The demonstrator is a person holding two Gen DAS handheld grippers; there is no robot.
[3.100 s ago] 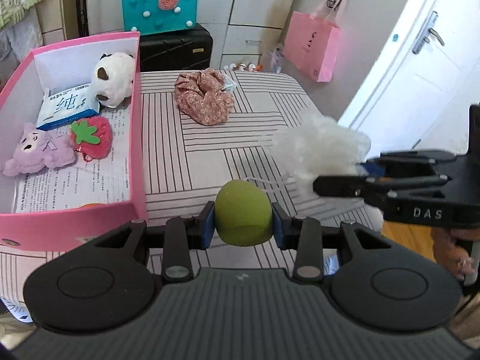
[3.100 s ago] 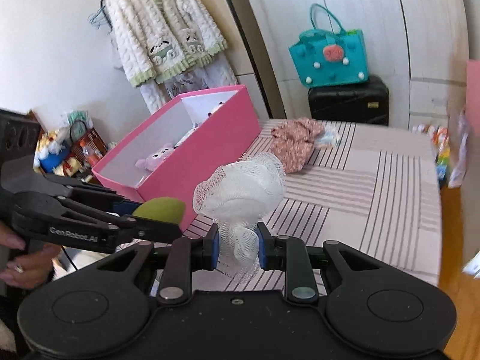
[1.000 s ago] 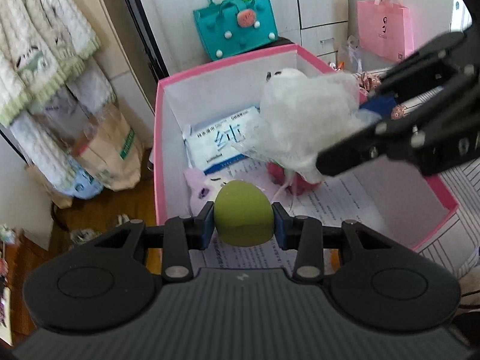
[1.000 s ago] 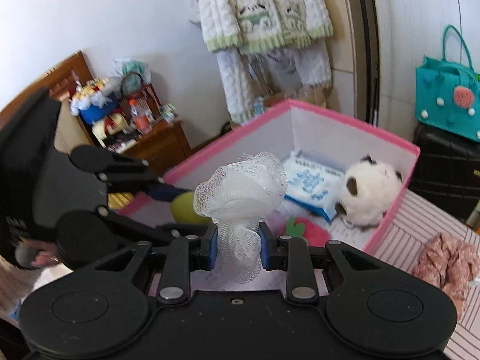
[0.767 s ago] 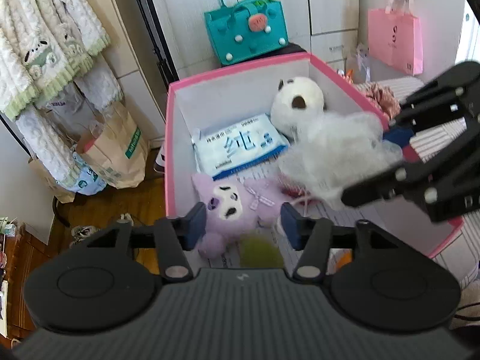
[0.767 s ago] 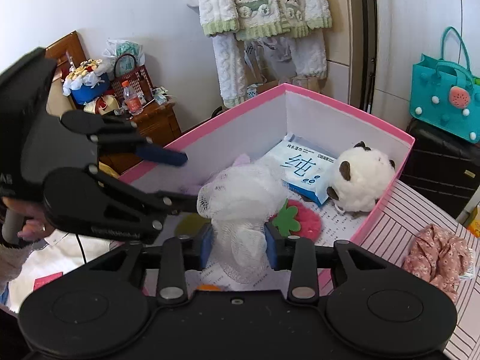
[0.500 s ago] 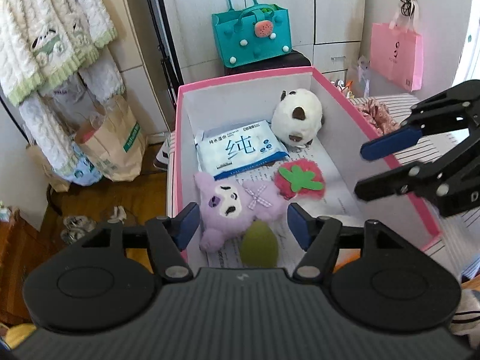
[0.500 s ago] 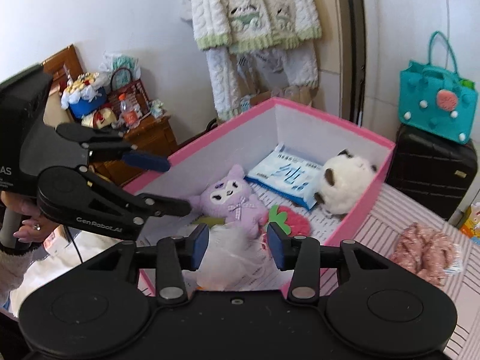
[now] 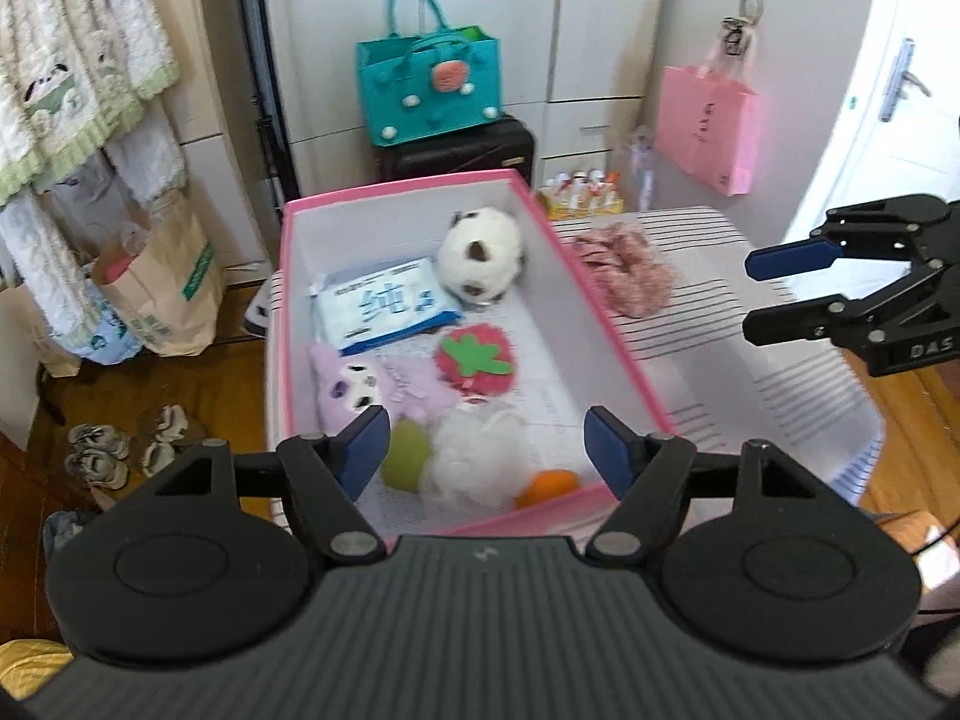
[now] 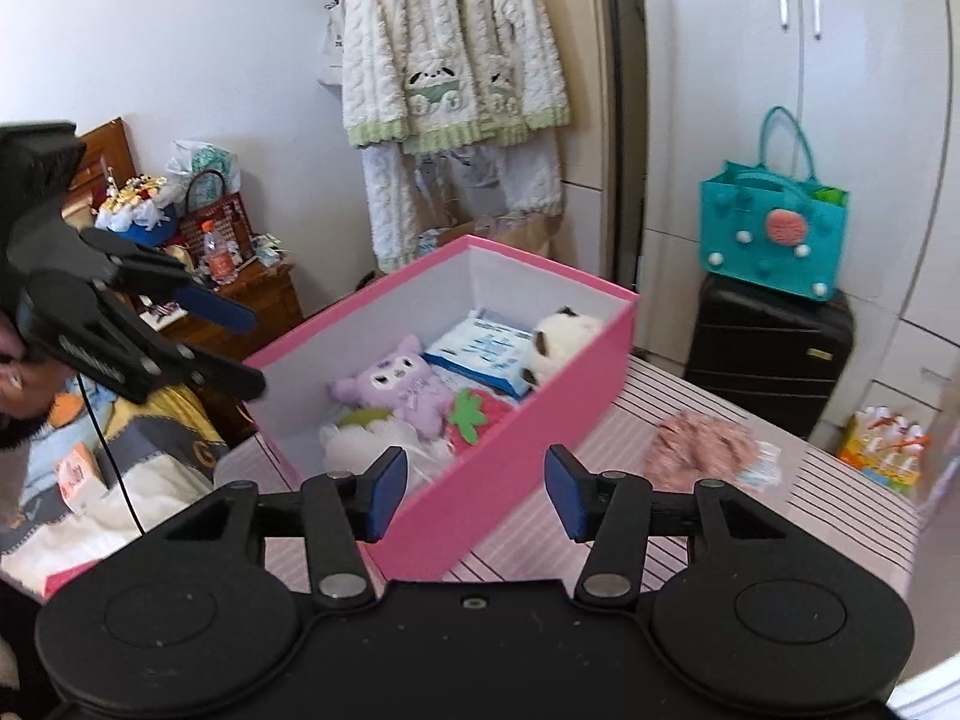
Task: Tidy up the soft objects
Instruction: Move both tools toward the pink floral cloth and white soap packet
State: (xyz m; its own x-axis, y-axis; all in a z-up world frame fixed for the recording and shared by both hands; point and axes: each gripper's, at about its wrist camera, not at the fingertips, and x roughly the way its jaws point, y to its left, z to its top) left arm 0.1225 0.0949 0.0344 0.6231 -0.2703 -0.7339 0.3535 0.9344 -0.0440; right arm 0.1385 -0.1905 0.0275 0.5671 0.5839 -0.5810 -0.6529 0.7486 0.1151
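At seven o'clock in the pink cardboard box (image 9: 606, 330), the olive-green egg-shaped sponge (image 9: 407, 463) and white mesh bath puff (image 9: 474, 468) are lying released. Both the left tool (image 9: 485, 455) and right tool (image 10: 474, 492) have just been opening, now spread and empty; the pink floral fabric scrunchie (image 9: 624, 276) is waiting at two o'clock on the striped bench (image 9: 750, 384).

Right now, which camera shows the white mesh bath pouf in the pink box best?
The left wrist view: the white mesh bath pouf lies in full sight on the pink box floor. The right wrist view shows only part of it, behind the near wall and claw finger.
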